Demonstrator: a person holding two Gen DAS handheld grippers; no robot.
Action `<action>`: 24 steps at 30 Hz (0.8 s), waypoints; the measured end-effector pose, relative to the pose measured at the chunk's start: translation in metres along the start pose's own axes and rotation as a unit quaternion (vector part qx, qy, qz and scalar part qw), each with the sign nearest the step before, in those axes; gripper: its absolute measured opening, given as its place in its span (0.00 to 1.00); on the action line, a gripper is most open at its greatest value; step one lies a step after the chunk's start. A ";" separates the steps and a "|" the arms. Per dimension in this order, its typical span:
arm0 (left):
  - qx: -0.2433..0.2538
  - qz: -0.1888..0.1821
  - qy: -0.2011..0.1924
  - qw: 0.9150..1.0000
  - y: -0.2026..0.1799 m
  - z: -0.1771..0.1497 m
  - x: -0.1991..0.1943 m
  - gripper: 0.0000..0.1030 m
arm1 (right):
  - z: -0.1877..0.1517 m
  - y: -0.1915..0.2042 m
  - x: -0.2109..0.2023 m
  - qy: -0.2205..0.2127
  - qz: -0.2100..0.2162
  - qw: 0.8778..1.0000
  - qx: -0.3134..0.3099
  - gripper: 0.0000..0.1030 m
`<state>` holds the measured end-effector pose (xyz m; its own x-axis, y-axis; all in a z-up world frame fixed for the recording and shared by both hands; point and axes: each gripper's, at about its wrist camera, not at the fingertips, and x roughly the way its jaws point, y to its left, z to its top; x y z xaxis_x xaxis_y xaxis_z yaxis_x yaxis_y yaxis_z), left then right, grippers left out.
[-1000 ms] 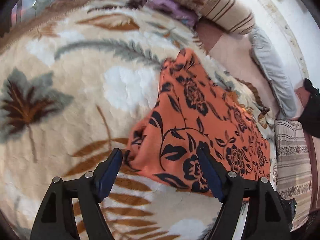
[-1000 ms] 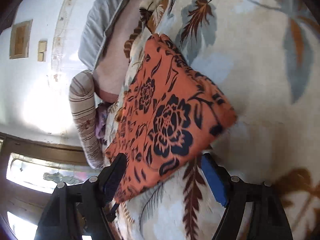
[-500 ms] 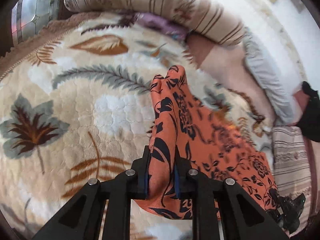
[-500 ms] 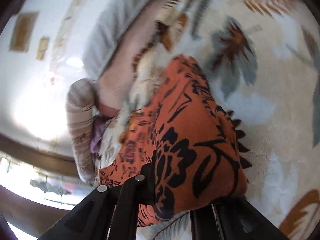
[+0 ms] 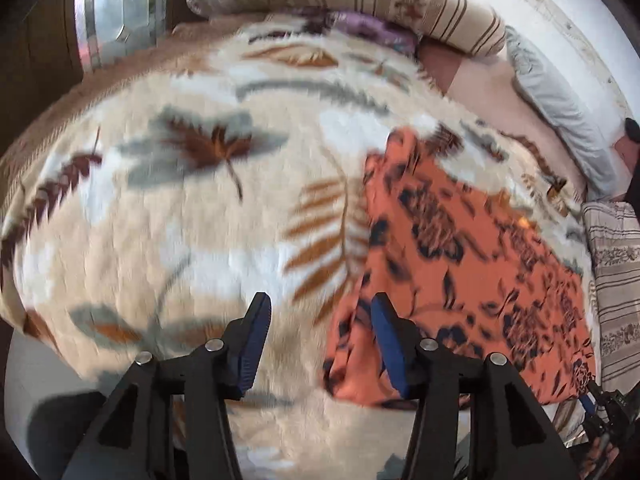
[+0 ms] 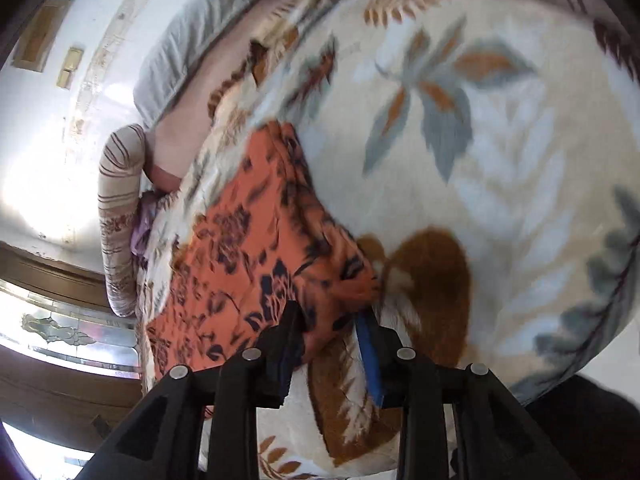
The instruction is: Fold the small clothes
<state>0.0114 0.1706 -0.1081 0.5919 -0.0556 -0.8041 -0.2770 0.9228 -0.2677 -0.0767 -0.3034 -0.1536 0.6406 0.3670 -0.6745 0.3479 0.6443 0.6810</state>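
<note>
The orange floral garment lies on the leaf-patterned blanket. The left gripper hangs beside it, jaws parted; the right gripper jaws straddle its corner, slightly apart.

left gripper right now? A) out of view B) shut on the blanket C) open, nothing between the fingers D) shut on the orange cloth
C: the left gripper has its jaws spread over the blanket, with the orange cloth lying beside its right finger, not clamped.

Bright daylight, wall glare, motion blur, fisheye-warped edges.
</note>
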 end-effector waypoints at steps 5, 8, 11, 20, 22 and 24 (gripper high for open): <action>0.066 -0.020 -0.016 0.997 -0.037 0.043 0.009 0.53 | 0.034 0.068 0.006 0.003 0.042 0.995 -0.094 0.67; 0.127 -0.002 -0.013 0.992 -0.074 0.067 0.040 0.53 | 0.046 0.110 0.028 0.036 0.032 0.986 -0.158 0.69; 0.134 0.063 0.020 0.989 -0.077 0.087 0.083 0.53 | 0.059 0.121 0.032 0.000 -0.045 0.984 -0.173 0.69; 0.092 0.077 0.036 0.992 -0.054 0.097 0.118 0.53 | 0.100 0.102 0.120 0.101 0.056 0.986 -0.119 0.72; 0.089 0.075 0.035 0.993 -0.052 0.098 0.120 0.54 | 0.129 0.072 0.138 0.073 0.048 0.995 -0.056 0.71; 0.086 0.075 0.034 0.993 -0.048 0.099 0.119 0.54 | 0.150 0.039 0.133 0.043 0.095 0.994 0.037 0.70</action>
<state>0.1700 0.1571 -0.1381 0.4990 0.0675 -0.8640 -0.2209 0.9739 -0.0515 0.1248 -0.3301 -0.1734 0.6402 0.5347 -0.5516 0.2778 0.5083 0.8151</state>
